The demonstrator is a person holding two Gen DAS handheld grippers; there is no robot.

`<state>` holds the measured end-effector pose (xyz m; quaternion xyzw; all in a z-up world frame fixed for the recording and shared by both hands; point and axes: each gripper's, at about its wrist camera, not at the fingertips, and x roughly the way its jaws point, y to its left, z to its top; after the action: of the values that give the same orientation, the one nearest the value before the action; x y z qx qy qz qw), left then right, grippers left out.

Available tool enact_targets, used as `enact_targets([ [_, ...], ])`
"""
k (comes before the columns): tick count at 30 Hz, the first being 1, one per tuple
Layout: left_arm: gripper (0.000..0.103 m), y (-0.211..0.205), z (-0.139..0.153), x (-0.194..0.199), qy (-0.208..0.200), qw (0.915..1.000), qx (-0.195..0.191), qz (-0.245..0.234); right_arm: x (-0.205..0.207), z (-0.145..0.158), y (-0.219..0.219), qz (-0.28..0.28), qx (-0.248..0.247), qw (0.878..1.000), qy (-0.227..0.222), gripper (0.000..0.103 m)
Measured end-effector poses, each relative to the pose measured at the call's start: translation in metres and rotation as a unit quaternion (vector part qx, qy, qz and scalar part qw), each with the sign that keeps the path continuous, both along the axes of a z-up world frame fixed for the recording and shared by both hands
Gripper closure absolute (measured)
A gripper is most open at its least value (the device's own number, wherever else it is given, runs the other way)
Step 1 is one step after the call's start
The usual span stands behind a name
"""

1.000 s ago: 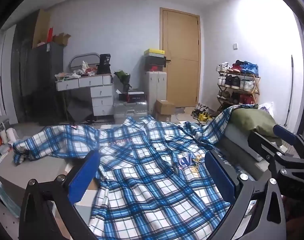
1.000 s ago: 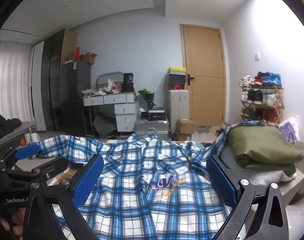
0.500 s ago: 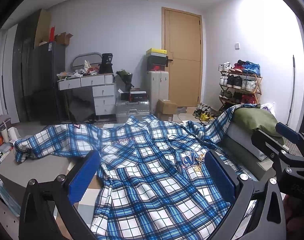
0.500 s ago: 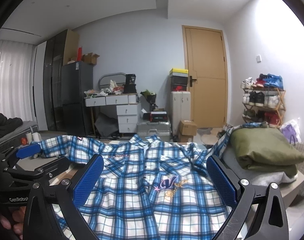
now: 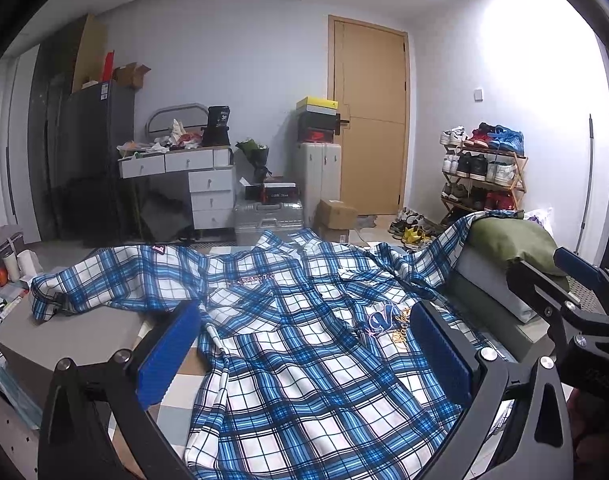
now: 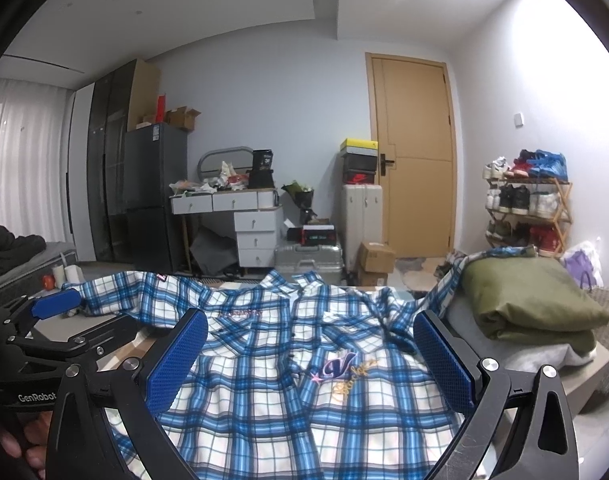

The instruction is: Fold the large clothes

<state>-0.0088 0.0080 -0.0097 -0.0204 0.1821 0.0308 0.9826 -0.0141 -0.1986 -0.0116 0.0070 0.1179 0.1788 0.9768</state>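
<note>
Blue-and-white plaid button shirt point(image 5: 304, 344) spread flat, front up, beneath and ahead of both claws, left claw point(image 5: 304, 354) released, holding nothing, right claw point(image 6: 310, 362) likewise released, folded olive-green cloth bundle point(image 6: 532, 304) right of right claw, one sleeve draped against it

A cluttered home bedroom: shoe rack point(image 6: 526, 204), drawers point(image 6: 240, 220), fridge point(image 6: 154, 196)
</note>
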Motion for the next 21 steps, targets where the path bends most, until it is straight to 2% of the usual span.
enact_targets([
  [5, 0.001, 0.0017, -0.0009, 0.0003, 0.002, 1.0000, -0.001, 0.001, 0.0049, -0.0031, 0.0006, 0.001, 0.001, 1.000, 0.013, 0.000],
  [21, 0.001, 0.0027, -0.0035, -0.0008, 0.004, 1.0000, -0.001, 0.005, 0.0008, -0.0067, 0.0052, 0.005, -0.001, 1.000, 0.011, 0.000],
])
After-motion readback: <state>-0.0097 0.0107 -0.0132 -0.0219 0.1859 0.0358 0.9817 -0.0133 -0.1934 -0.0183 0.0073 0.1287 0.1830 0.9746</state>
